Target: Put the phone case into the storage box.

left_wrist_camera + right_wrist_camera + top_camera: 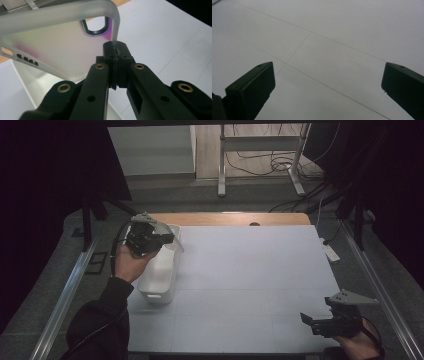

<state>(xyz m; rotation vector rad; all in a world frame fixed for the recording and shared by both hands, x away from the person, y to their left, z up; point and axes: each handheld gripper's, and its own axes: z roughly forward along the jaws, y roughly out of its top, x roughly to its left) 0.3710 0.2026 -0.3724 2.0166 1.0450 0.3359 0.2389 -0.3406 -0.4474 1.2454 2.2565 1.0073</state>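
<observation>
A frosted, translucent phone case (50, 47) with a dark-rimmed camera cut-out hangs above a white bin (30, 80). My left gripper (115, 48) is shut on the case's side edge, the two jaws pressed together around it. In the high view the left gripper (167, 240) is held over the white bin (160, 275) at the table's left side, with the case (175, 240) sticking out to the right. My right gripper (328, 85) stands open over bare white table, nothing between its jaws. From above, the right gripper (307, 320) rests near the front right corner.
The white table (250, 270) has a wooden strip along its far edge. Metal rails run along both sides. A table frame and cables lie on the floor beyond. A white power strip (330, 252) sits off the right edge.
</observation>
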